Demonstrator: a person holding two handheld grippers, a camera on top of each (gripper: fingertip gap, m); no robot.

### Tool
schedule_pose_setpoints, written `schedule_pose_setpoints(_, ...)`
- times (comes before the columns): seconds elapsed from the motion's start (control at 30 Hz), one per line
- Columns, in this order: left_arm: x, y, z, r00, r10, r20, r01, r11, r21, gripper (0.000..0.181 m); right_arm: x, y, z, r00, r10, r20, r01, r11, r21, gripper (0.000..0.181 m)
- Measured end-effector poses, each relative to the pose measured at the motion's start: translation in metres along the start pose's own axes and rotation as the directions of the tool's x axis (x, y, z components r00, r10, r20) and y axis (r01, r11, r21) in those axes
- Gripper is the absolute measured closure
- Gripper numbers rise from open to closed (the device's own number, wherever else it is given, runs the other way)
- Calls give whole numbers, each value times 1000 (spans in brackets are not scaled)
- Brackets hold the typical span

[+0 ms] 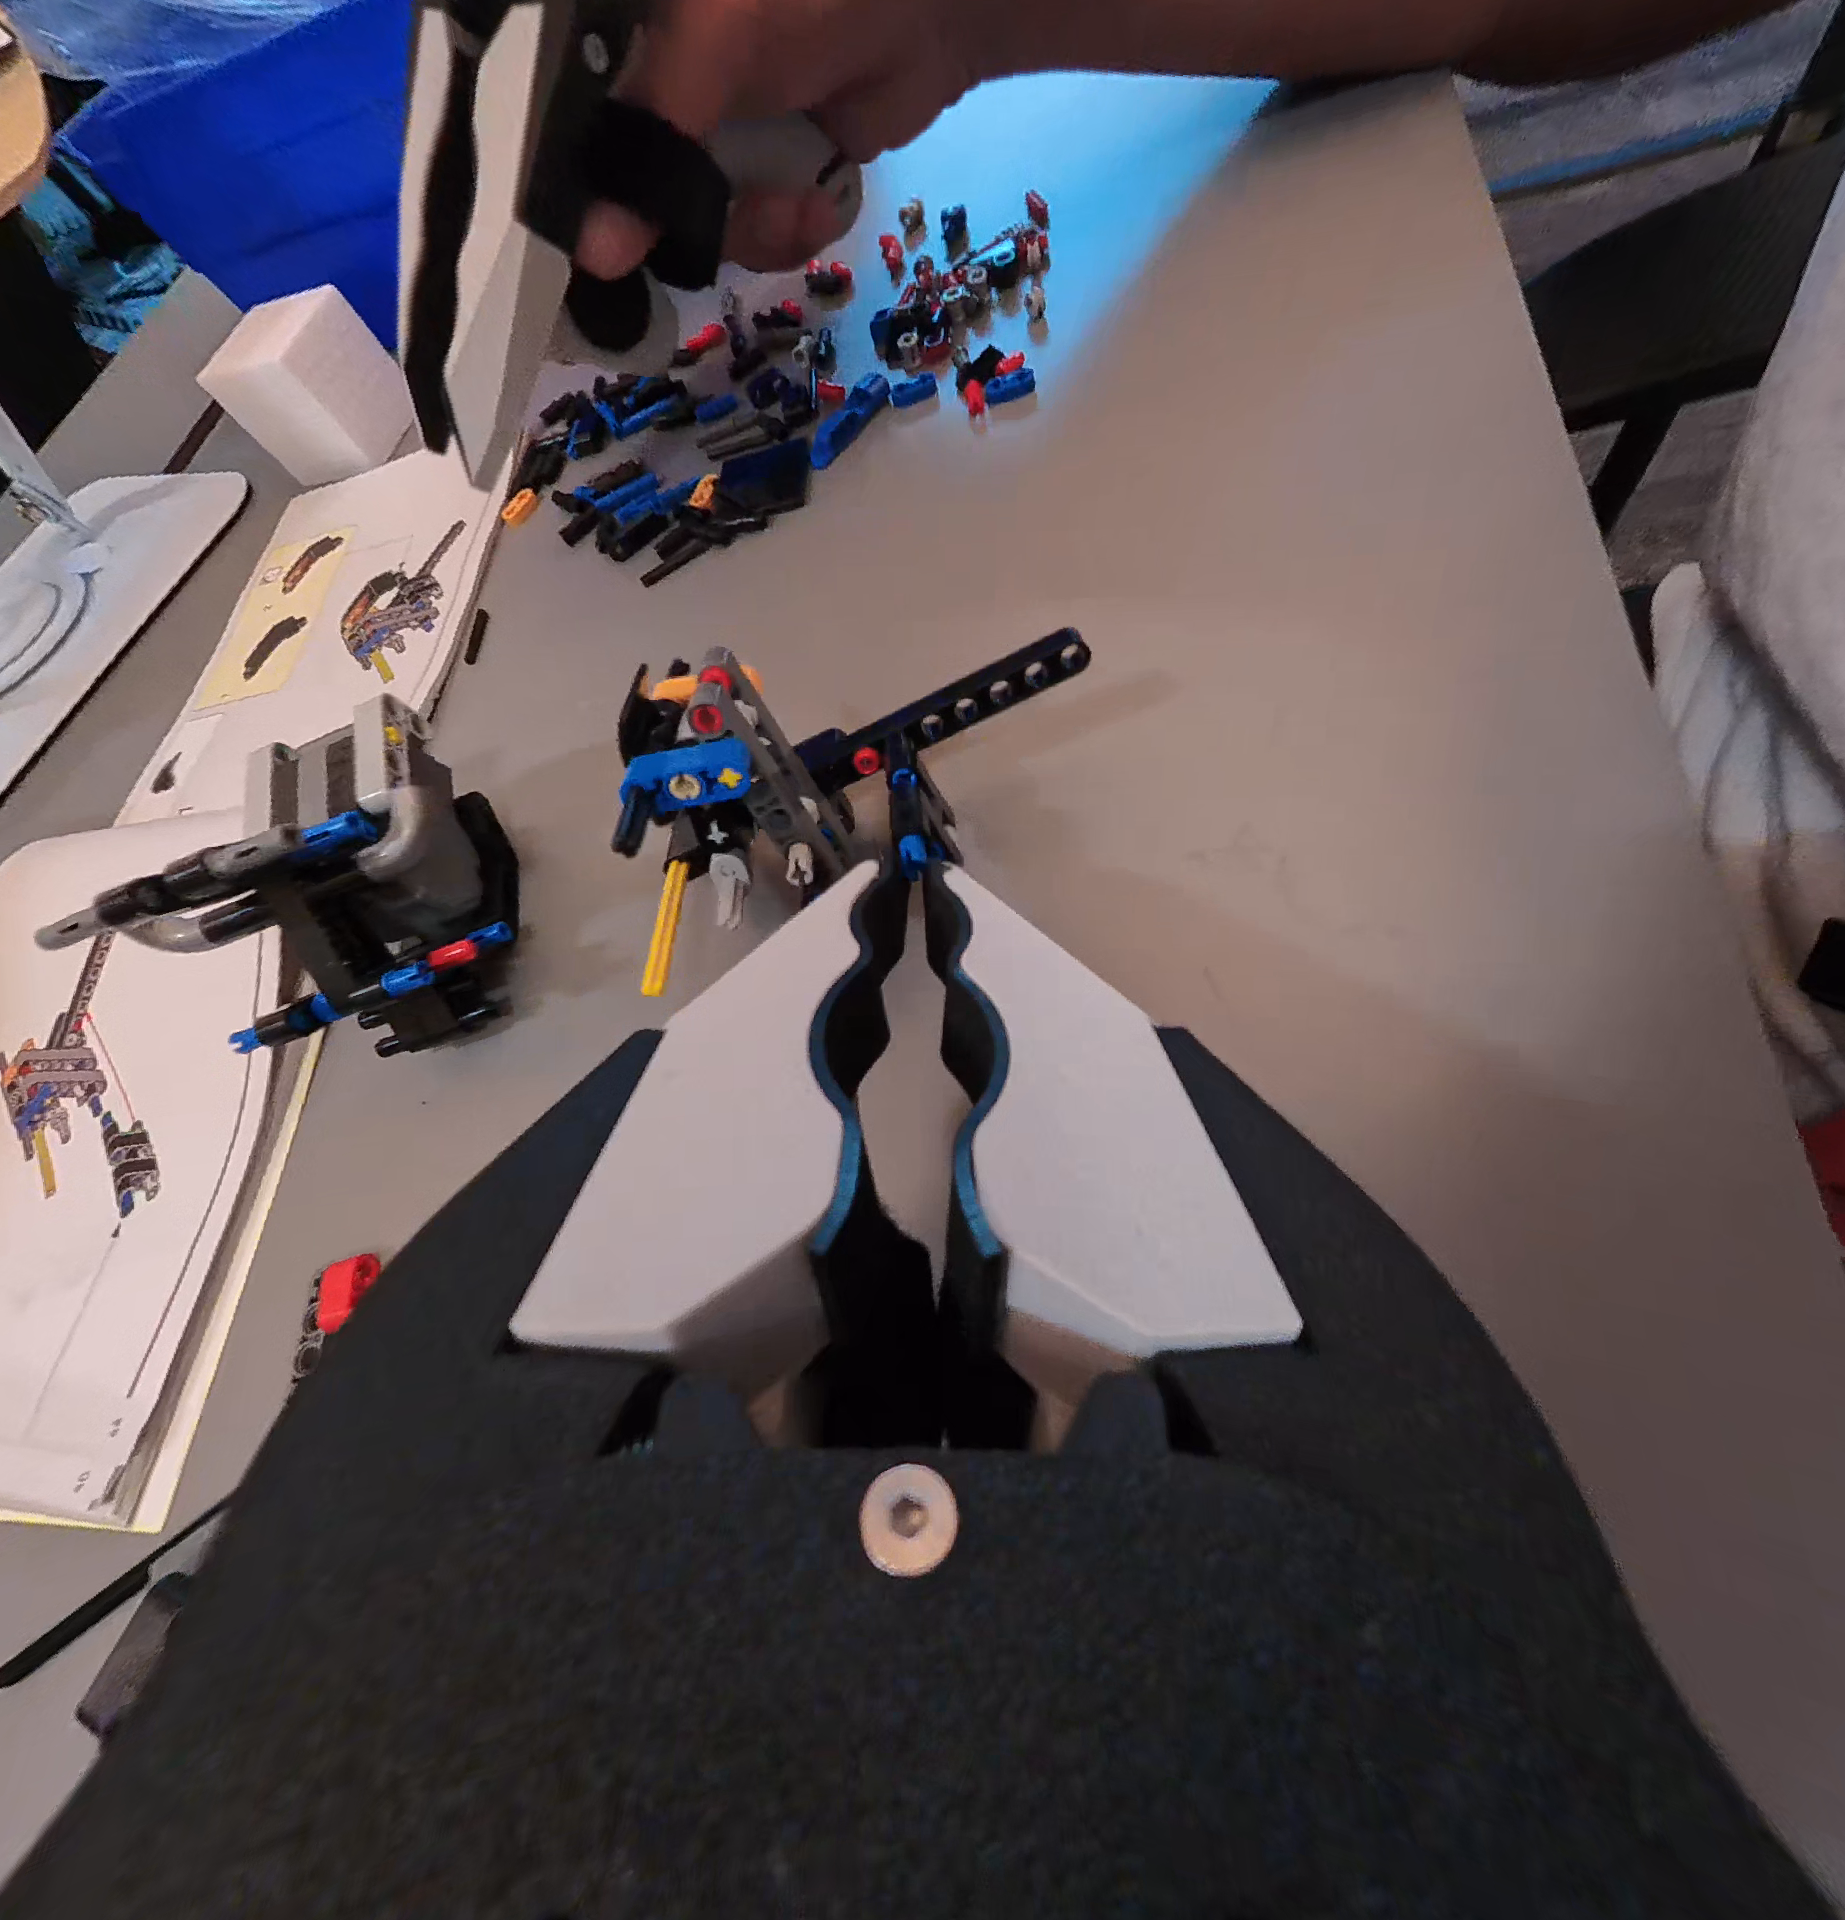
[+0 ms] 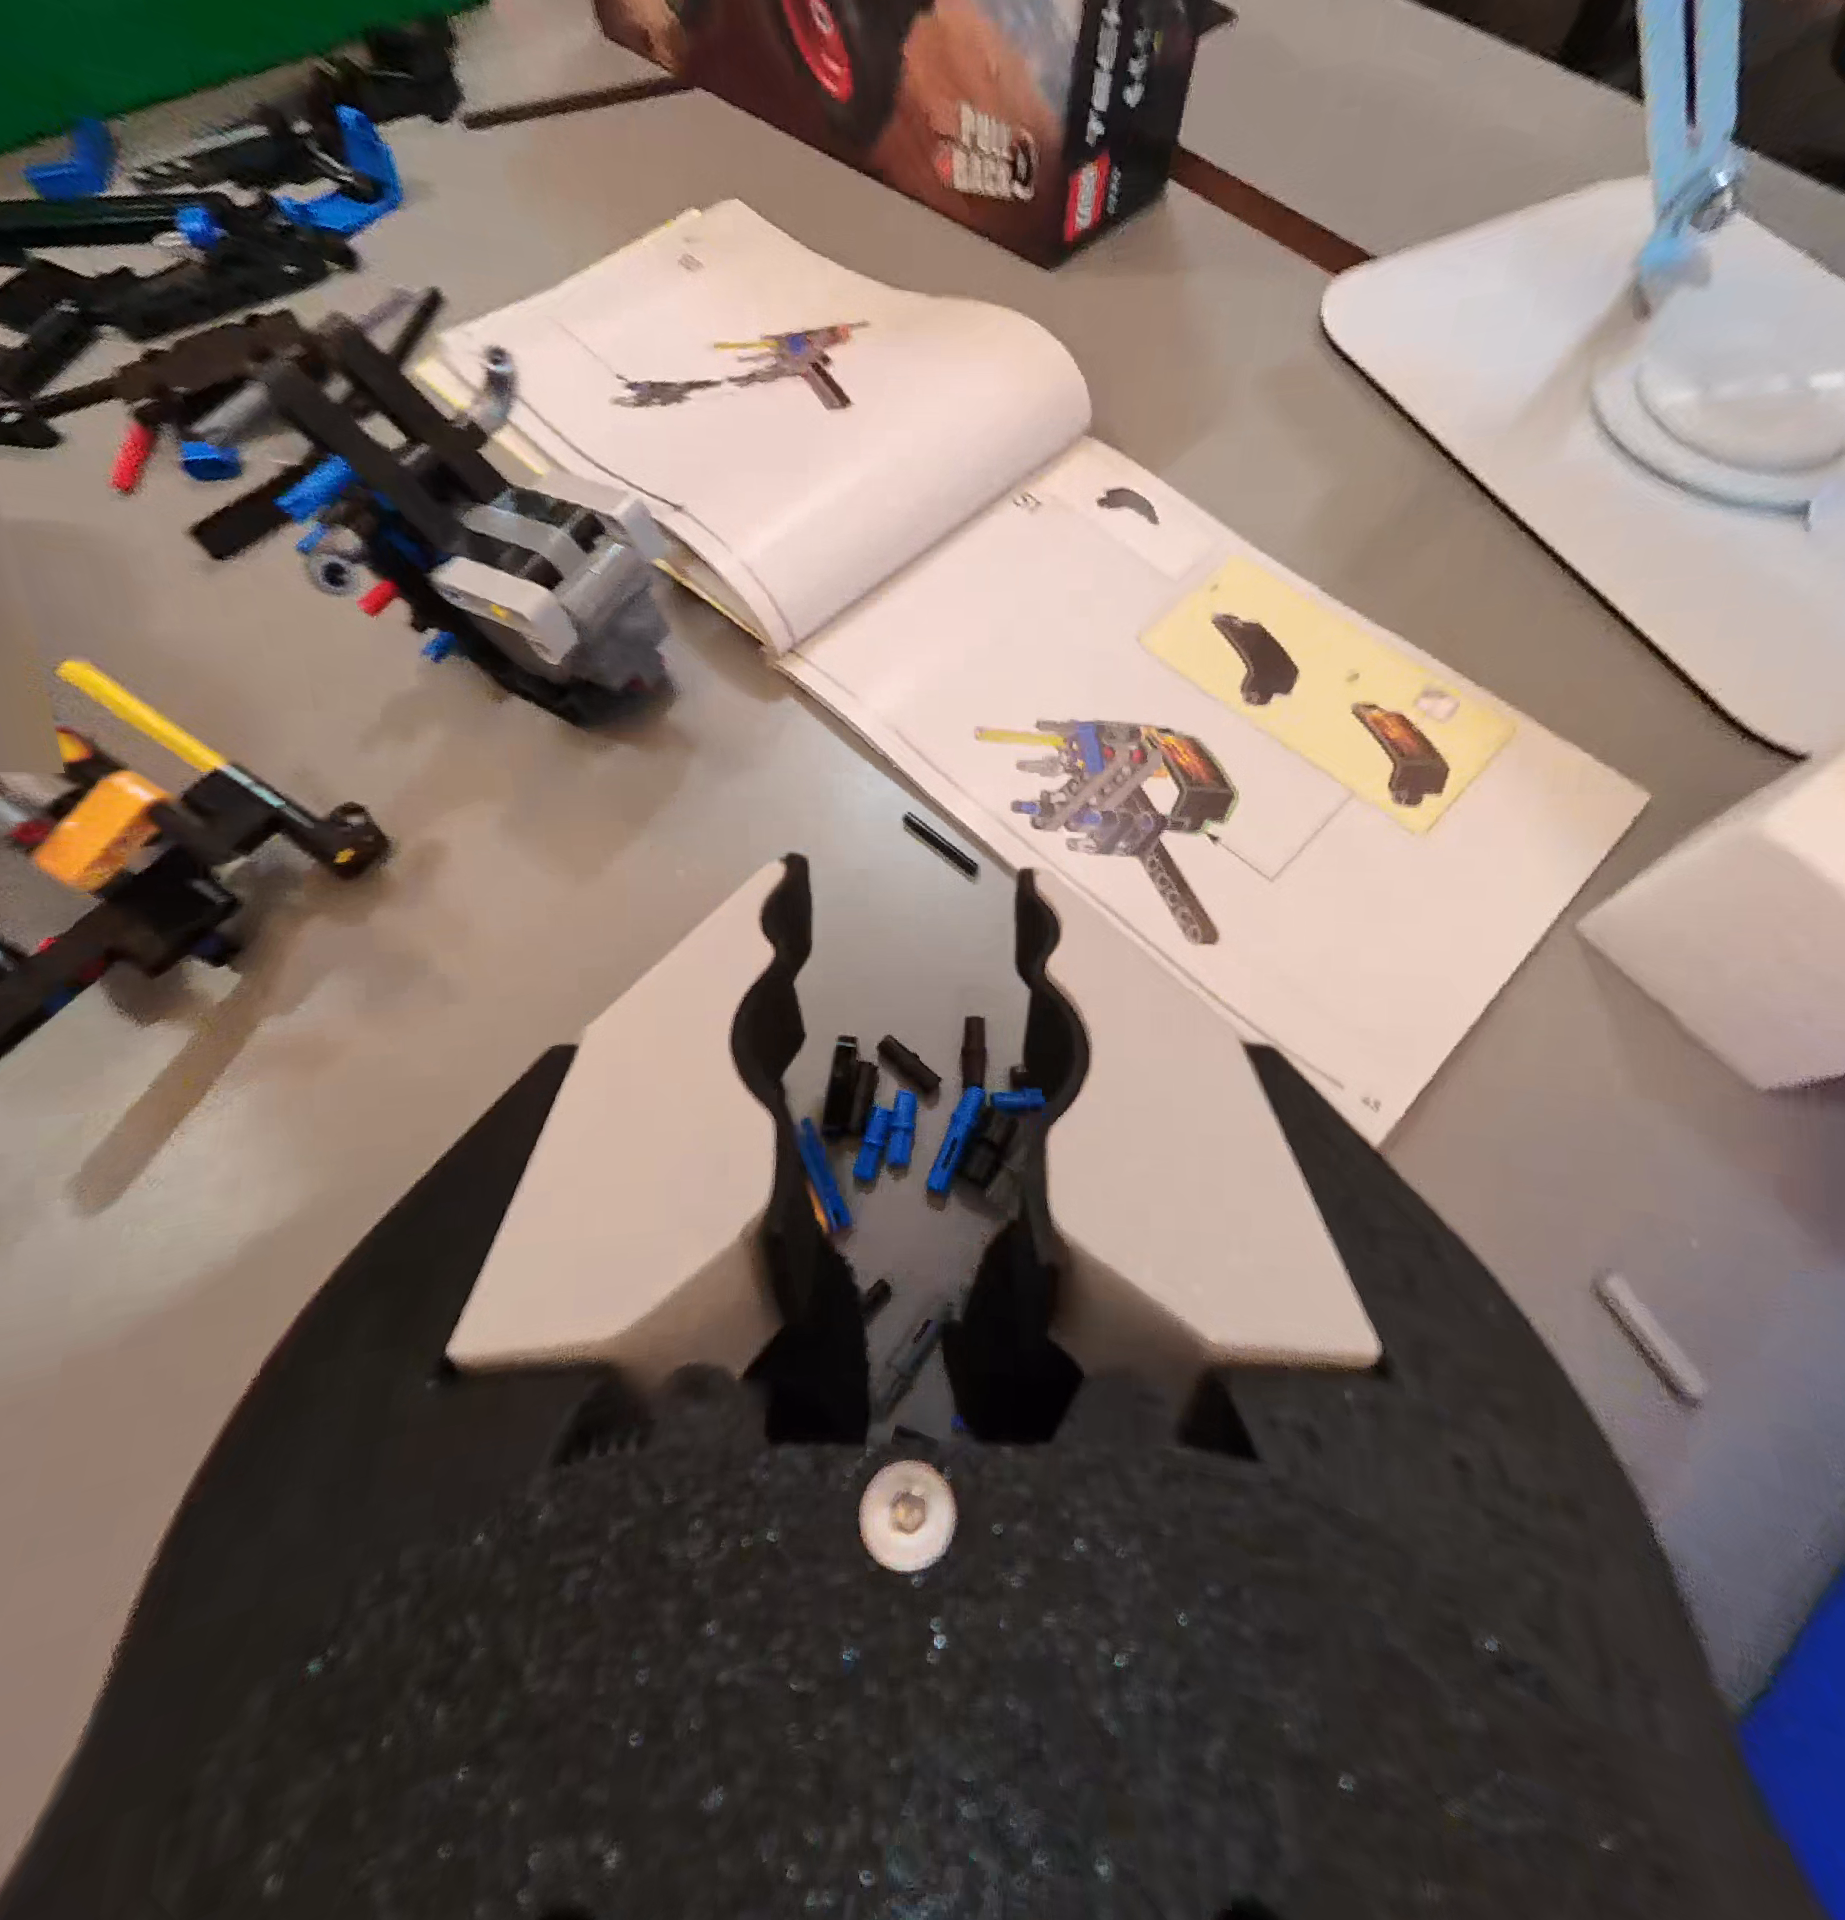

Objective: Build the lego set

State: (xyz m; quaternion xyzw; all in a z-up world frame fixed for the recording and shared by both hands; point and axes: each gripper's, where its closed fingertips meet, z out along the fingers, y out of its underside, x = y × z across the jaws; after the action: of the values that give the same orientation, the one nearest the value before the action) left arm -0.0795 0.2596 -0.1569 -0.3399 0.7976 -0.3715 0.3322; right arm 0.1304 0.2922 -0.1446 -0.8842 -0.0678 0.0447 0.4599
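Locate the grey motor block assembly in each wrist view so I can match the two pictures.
Left wrist view: the grey motor block assembly sits left of centre, partly on the instruction booklet.
Right wrist view: the same assembly is upper left, beside the booklet's left page.
Shared landmark: the open booklet; also the yellow axle.

You can see printed lettering and a logo on the dark cardboard set box (image 2: pixel 959 114), and small page numbers on the open white instruction booklet (image 2: pixel 1188 831).
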Motion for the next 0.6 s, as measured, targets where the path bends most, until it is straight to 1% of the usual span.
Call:
schedule_pose_setpoints(0.13,4,4,3,999,46,10,-45,998,-31,180,4,6,4,1000,-3,-29,2,1000,-31,142)
schedule_pose_setpoints(0.33,9,10,6,997,77,4,-77,994,-76,178,-2,3,3,999,-40,-27,39,999,-22,143)
schedule_pose_setpoints(0.5,13,8,6,998,56,-20,-57,996,-73,172,-5,1,3,999,-44,-17,44,999,-13,143)
schedule_pose_setpoints(0.6,14,0,1,998,45,-38,-46,998,-48,166,-7,-1,1,999,-46,-11,46,999,-5,143)
